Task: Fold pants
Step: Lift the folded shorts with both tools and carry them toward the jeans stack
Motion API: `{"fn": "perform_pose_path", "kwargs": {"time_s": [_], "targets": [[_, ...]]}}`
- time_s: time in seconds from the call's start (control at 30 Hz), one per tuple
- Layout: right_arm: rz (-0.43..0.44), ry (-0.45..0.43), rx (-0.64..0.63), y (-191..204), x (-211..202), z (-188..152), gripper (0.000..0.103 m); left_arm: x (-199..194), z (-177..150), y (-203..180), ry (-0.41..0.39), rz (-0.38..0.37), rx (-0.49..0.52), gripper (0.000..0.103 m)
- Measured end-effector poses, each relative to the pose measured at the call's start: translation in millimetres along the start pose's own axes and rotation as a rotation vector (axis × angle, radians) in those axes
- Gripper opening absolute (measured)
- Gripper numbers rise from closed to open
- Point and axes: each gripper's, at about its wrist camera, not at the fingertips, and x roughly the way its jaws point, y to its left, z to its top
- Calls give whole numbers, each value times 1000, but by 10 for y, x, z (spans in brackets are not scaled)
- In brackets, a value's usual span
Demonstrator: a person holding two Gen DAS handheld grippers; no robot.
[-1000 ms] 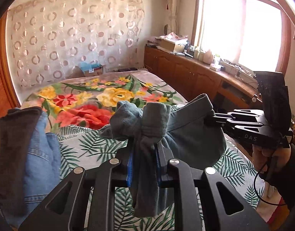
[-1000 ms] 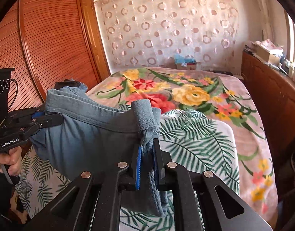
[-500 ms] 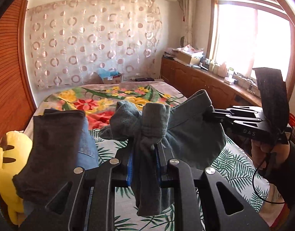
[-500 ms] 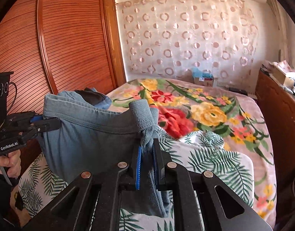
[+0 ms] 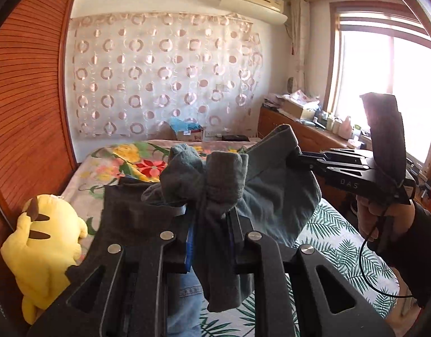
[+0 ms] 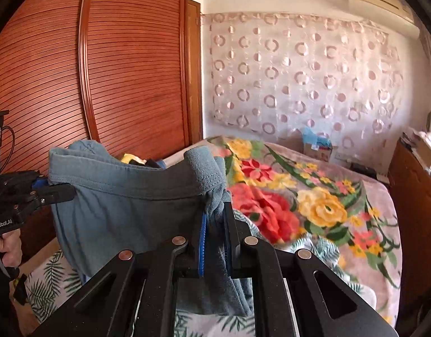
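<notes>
Raised higher off the bed [image 6: 342, 196], both tongs [image 5: 209, 233] [image 6: 215, 224] stay clamped on the pants [image 6: 125, 205], yellow plush [image 5: 43, 250] beside

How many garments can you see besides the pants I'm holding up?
2. A dark gray garment hangs just left of the left gripper, and blue jeans show below it. More may be hidden behind the gray-blue pants clamped in the right gripper.
</notes>
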Motion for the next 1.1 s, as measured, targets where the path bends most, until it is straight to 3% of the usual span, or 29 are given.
{"fn": "perform_pose_path", "kwargs": {"time_s": [0.4,0.8,1.1], "targets": [[52,3,-140,155,781,388,10,-67,-174,455,-35,103,-88,19],[129,14,-229,352,1459,574,10,2,-472,824,6,201,-198,19],[174,81,-251,432,1938,565,10,134,-678,972,77,240,-244,19]]}}
